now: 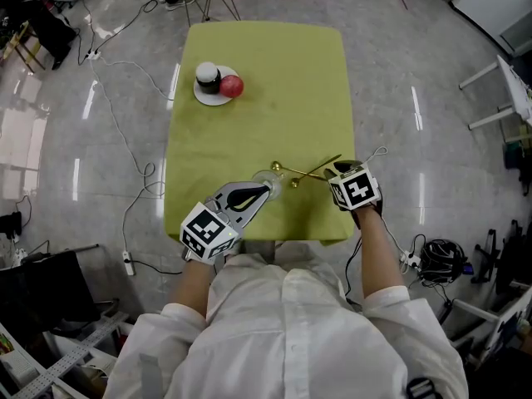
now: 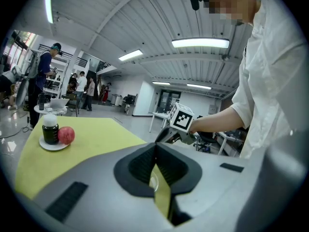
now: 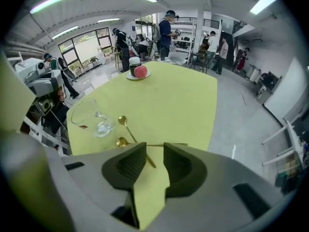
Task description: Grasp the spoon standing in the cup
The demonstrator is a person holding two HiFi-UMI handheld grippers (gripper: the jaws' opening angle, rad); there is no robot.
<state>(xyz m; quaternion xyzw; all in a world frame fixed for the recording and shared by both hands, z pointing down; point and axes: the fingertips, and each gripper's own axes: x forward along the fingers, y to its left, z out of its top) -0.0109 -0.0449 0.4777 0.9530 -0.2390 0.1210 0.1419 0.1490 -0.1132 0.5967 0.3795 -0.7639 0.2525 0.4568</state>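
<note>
On the yellow-green table (image 1: 316, 73), the left gripper (image 1: 266, 189) is clamped on the glass cup (image 3: 89, 116). The right gripper (image 1: 335, 171) hangs released, jaws apart above the handle of one gold spoon (image 3: 129, 129). That spoon lies flat across a second spoon (image 3: 121, 141), just beside the cup.

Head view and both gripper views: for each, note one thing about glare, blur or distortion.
Head view: streaks of glare on the glossy floor. Left gripper view: the left gripper close to the lens is soft, the ceiling lamp blown out. Right gripper view: fisheye bows the table; the glass cup is faint.
</note>
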